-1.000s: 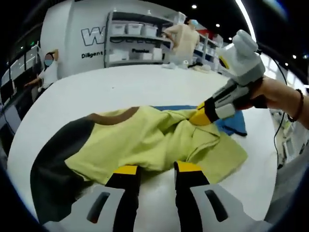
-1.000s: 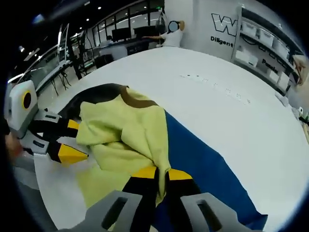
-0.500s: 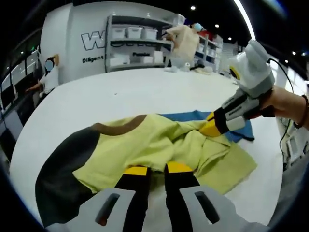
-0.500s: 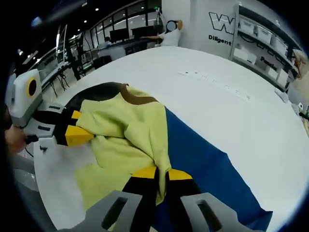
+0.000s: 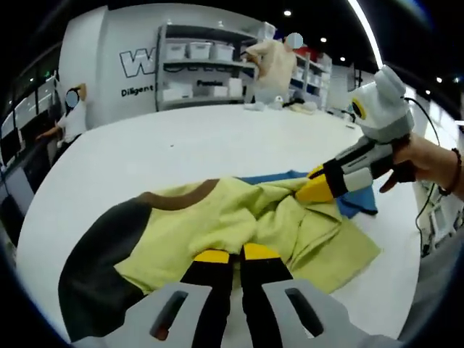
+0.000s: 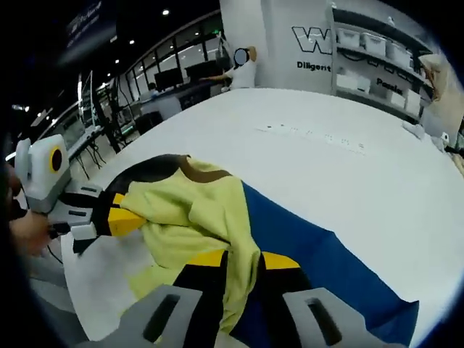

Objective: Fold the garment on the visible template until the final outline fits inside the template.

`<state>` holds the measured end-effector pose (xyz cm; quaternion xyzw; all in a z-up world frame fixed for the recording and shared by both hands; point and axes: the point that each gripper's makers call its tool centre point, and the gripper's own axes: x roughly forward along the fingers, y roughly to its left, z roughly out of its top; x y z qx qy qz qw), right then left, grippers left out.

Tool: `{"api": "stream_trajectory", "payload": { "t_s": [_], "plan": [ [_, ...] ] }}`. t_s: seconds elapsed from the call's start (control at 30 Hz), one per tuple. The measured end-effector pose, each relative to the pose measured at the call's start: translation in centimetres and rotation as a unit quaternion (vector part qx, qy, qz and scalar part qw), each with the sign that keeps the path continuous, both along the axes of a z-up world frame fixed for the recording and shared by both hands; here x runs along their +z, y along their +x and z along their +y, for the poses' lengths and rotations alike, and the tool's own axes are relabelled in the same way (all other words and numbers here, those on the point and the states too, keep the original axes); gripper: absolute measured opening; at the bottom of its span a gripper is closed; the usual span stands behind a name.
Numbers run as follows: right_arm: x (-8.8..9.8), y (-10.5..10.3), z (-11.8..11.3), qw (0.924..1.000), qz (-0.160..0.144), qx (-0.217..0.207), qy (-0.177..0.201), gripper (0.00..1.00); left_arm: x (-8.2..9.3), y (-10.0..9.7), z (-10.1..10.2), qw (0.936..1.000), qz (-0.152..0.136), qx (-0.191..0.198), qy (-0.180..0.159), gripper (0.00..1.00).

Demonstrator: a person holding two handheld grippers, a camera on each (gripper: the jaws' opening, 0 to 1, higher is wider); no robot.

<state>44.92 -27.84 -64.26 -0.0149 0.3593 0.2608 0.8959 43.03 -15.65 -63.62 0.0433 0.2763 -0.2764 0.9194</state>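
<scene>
A yellow garment (image 5: 217, 221) with a black sleeve (image 5: 94, 268) and brown collar (image 5: 177, 197) lies crumpled on the white table, partly over the blue template (image 5: 355, 201). My left gripper (image 5: 235, 254) is shut on the garment's near hem. The right gripper (image 5: 313, 188) comes in from the right and pinches a raised fold of yellow cloth. In the right gripper view, my right gripper (image 6: 244, 259) is shut on the garment (image 6: 196, 210), which hangs between its jaws above the blue template (image 6: 326, 264). The left gripper (image 6: 119, 217) holds the far side.
The round white table (image 5: 181, 138) extends far beyond the garment. Shelves with white bins (image 5: 203, 61) stand at the back, with a person (image 5: 275, 61) beside them. Another person (image 5: 72, 109) stands off the table's left. A hand (image 5: 428, 156) holds the right gripper.
My left gripper's jaws have closed from a wide gap onto the garment's hem. The right gripper has lifted its fold a little higher and the cloth has bunched toward the middle.
</scene>
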Motion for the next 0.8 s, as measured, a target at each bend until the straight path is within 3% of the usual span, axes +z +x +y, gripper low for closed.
{"api": "stream_trajectory", "payload": {
  "t_s": [0.17, 0.63, 0.8],
  "plan": [
    [1.0, -1.4, 0.1, 1.0, -0.004, 0.003, 0.005, 0.39, 0.3, 0.0, 0.0, 0.9999, -0.006, -0.007, 0.009, 0.0],
    [1.7, -5.5, 3.3, 0.9987, -0.022, 0.046, -0.007, 0.46, 1.2, 0.3, 0.0, 0.9999, -0.007, -0.009, -0.001, 0.0],
    [1.1, -6.8, 5.0, 0.9969, -0.02, 0.075, -0.012, 0.38, 1.4, 0.7, 0.1, 0.9999, 0.0, -0.01, -0.004, 0.0]
  ]
}}
